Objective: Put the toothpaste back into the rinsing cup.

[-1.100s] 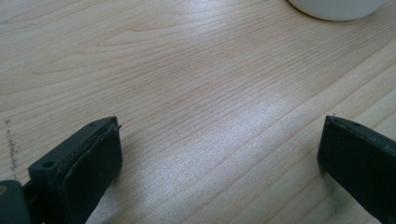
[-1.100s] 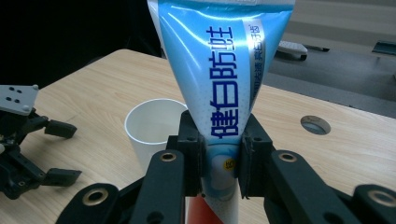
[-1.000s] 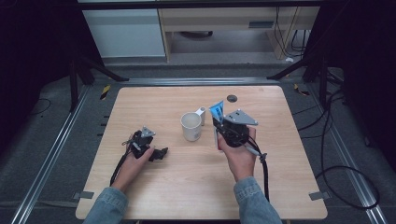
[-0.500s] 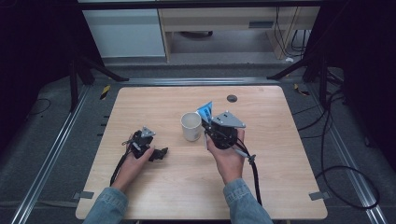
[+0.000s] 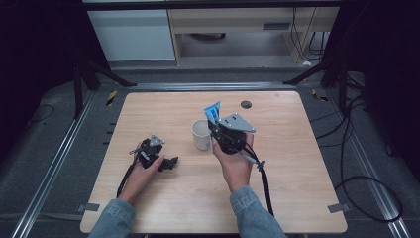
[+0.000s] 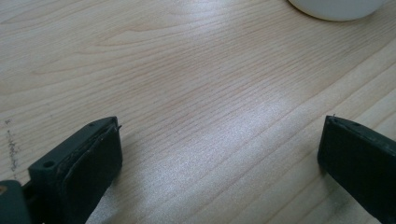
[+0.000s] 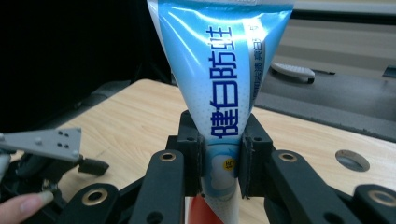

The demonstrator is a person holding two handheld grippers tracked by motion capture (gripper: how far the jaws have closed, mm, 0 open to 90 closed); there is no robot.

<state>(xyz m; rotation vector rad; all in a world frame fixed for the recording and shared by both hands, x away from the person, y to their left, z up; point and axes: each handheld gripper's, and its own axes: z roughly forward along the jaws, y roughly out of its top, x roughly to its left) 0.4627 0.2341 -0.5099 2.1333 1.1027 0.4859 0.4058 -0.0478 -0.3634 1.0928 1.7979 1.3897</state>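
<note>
Clamping the blue-and-white plastic toothpaste tube (image 7: 219,93) in the right hand-held gripper (image 5: 216,124), frame centre, beside the white ceramic cup (image 5: 201,134); keeping it upright. Left hand-held gripper (image 6: 219,154) resting lower left, jaws apart.

Overhead light, dark surrounds; glare on table (image 6: 224,154); soft focus.

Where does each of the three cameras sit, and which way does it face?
High view: above the table, looking forward and down; both forearms, left gripper, right gripper.
Left gripper view: low over the wood, open jaws; mug ahead.
Right gripper view: along jaws clamping a blue tube; a fingertip.
Shared: mug and tube in the high view.
</note>
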